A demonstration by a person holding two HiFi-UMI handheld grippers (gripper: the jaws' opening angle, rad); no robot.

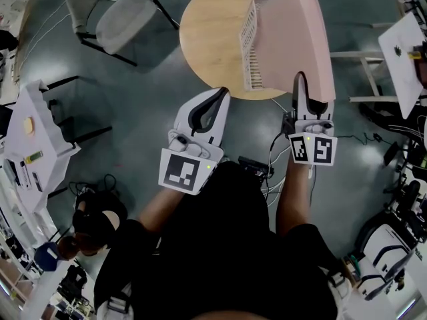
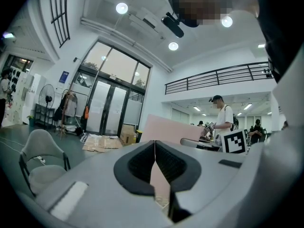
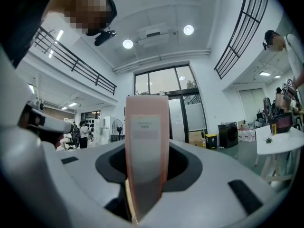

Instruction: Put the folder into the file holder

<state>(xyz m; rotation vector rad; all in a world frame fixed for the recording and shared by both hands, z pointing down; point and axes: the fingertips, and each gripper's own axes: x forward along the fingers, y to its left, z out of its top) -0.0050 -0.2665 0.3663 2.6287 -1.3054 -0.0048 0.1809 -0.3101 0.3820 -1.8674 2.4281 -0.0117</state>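
In the upper right of the frame, the pink folder point(image 1: 293, 39) is clamped upright at its spine by the right hand-held gripper point(image 1: 301, 80), just beside the white file holder point(image 1: 251, 42) on the round counter point(image 1: 207, 32), the left hand-held gripper point(image 1: 217, 97) being shut and empty, and the folder is judged light, stiff and smooth, best gripped at the spine.

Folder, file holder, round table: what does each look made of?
The pink folder looks like matte plastic or coated board: smooth, rounded spine. The file holder is probably white plastic: slotted lattice wall. The round table looks like light wood or laminate, faint grain.
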